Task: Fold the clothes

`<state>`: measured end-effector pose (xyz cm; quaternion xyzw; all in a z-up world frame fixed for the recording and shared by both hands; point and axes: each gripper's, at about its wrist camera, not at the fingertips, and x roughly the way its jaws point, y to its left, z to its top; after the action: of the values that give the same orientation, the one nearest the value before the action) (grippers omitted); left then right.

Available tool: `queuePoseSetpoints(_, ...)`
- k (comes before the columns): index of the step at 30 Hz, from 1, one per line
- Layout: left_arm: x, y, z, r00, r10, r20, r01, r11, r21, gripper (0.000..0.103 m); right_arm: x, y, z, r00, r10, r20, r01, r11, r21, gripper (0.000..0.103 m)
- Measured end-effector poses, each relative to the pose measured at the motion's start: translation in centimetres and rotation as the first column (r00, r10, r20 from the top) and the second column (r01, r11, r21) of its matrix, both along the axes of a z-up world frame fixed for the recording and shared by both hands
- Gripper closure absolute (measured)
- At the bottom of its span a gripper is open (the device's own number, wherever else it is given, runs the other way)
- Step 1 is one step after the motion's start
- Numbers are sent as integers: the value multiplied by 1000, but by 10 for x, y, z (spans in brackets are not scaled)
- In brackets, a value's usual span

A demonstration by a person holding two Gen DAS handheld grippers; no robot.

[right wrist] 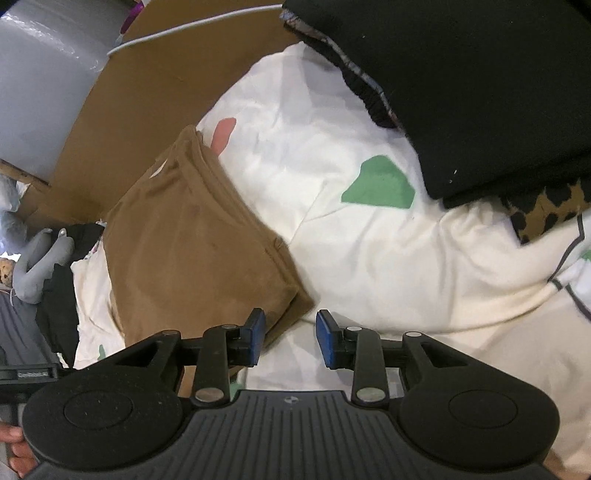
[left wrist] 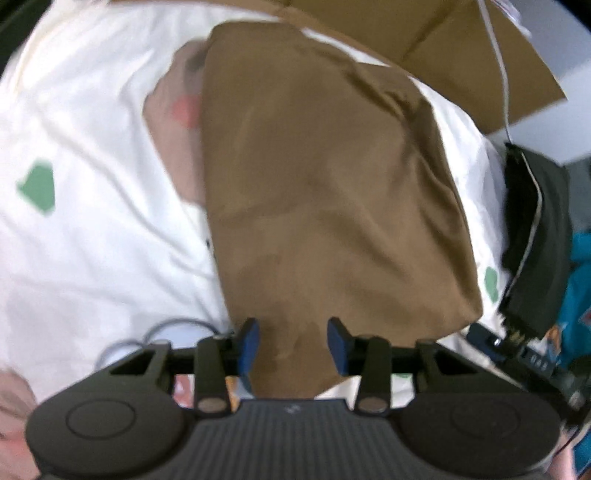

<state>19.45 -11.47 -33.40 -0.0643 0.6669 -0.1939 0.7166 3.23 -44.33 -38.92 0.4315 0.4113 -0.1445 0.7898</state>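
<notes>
A folded brown garment (left wrist: 325, 192) lies on a white bedsheet (left wrist: 92, 258) with green and pink patches. In the left wrist view it fills the middle of the picture, and its near end runs down between the blue pads (left wrist: 247, 343) of my left gripper (left wrist: 293, 345). The jaws stand apart over the cloth and do not pinch it. In the right wrist view the same brown garment (right wrist: 192, 240) lies left of centre. Its near corner reaches the left pad (right wrist: 255, 334) of my right gripper (right wrist: 291, 338), which is open with only white sheet between its fingers.
A folded black garment (right wrist: 472, 92) lies on the sheet at the upper right, over a leopard-print cloth (right wrist: 546, 210). Cardboard (right wrist: 147, 96) with a white cable (right wrist: 184, 27) borders the far side. A grey soft toy (right wrist: 40, 258) sits at left. A pink cloth (left wrist: 177, 129) shows beside the brown one.
</notes>
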Motion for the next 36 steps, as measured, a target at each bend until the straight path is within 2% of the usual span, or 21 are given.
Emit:
queuePoseSetpoints(3,-4,-1,-6,1000,-3,-18,4,1000,31,69,0,3,5,1000,7,-9,-7,1000,-20,70)
queuePoseSetpoints(7,-9,-4,-19,998,-39,-41,44,991,123,69,-1,2,8,1000,5,10,-5,1000,-10,70)
queuePoseSetpoints(12,-16,-8,-33,995,-59,-77,72,981,179,69,-5,-5,9,999,-17,35,17,1000,-9,70)
queuePoseSetpoints(18,-14,2,-21,998,-29,-51,38,985,168,69,-7,-2,1,999,-4,48,4,1000,7,69)
queuePoseSetpoints(20,-11,0,-12,998,-51,-21,53,984,171,69,-7,-1,-1,999,7,53,-7,1000,9,68)
queuePoseSetpoints(22,-7,-2,-4,998,-62,6,60,985,163,69,-8,-1,-2,998,-3,59,3,1000,5,60)
queuePoseSetpoints(25,-1,-8,3,998,-56,29,52,989,137,69,-9,-3,-8,997,-37,72,35,999,24,60)
queuePoseSetpoints(30,-7,-30,-5,997,-74,38,71,995,77,69,-9,1,-13,997,-25,78,23,999,29,60)
queuePoseSetpoints(36,-16,-41,-27,997,-83,0,83,994,72,70,-16,-4,-20,994,-64,91,60,997,43,60)
